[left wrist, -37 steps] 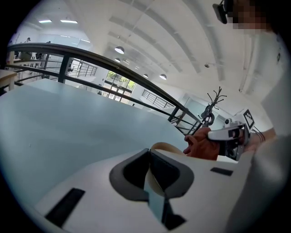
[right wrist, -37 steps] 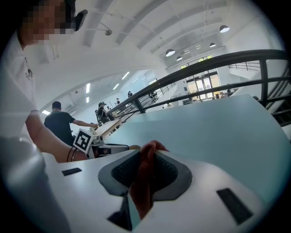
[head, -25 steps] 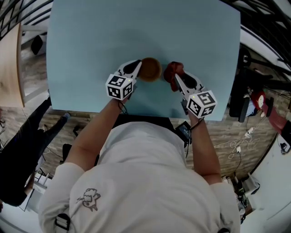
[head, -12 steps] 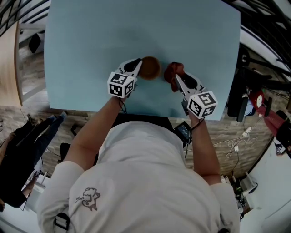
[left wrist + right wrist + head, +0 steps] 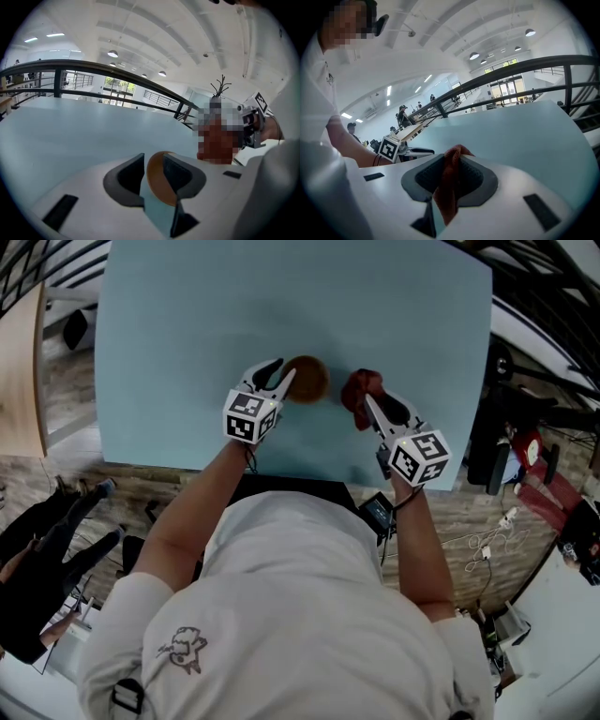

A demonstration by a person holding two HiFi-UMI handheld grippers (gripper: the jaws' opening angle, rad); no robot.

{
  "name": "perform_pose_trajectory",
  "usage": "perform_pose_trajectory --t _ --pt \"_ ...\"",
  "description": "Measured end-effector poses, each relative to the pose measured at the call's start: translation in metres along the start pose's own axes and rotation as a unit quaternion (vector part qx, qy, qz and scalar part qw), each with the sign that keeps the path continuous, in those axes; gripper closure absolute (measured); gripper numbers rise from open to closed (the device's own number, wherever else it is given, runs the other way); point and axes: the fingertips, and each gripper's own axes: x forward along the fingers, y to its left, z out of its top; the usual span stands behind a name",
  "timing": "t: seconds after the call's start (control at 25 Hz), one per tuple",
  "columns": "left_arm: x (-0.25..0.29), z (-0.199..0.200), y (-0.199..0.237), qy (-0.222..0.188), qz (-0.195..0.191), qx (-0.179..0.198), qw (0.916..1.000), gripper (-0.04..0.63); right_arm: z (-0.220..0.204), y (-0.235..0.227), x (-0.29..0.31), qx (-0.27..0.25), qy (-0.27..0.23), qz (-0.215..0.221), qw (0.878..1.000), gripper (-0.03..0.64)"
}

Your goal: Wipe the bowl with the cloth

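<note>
Blue table (image 5: 187, 334): bowl (image 5: 307, 379) rim stood loose between the left gripper's (image 5: 279, 372) jaws, which had just been opening. Right gripper (image 5: 361, 401), near the bowl, clamped the red cloth (image 5: 358, 383).

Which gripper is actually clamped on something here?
The right gripper, shut on the red cloth. The left gripper has just been opening its jaws; the rim of the bowl sits unclamped between them.

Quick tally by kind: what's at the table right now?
Bowl: 1
Cloth: 1, in the right gripper
Grippers: 2; the left gripper has just been opening its fingers, bowl rim between them
Total: 4
</note>
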Motion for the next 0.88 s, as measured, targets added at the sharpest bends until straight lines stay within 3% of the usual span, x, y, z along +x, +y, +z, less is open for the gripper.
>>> perform_pose_trajectory --t 0.12,0.36,0.52,0.88 --pt "-0.011 0.009 -0.003 -0.008 0.006 0.009 0.9999 0.468 0.005 0.005 -0.005 -0.004 -0.005 0.001 1.0 0.528" --pt "-0.041 0.041 -0.016 -0.044 0.009 0.03 0.9986 0.561 0.013 0.017 -0.022 -0.023 -0.02 0.008 1.0 0.528" --pt "-0.061 0.062 -0.035 -0.063 0.003 0.033 0.9975 0.58 0.024 0.027 -0.035 -0.042 -0.035 0.015 0.998 0.528" --pt "-0.174 0.113 -0.04 -0.147 -0.013 0.061 0.9873 0.581 0.056 0.11 -0.047 -0.109 -0.078 0.028 0.991 0.528"
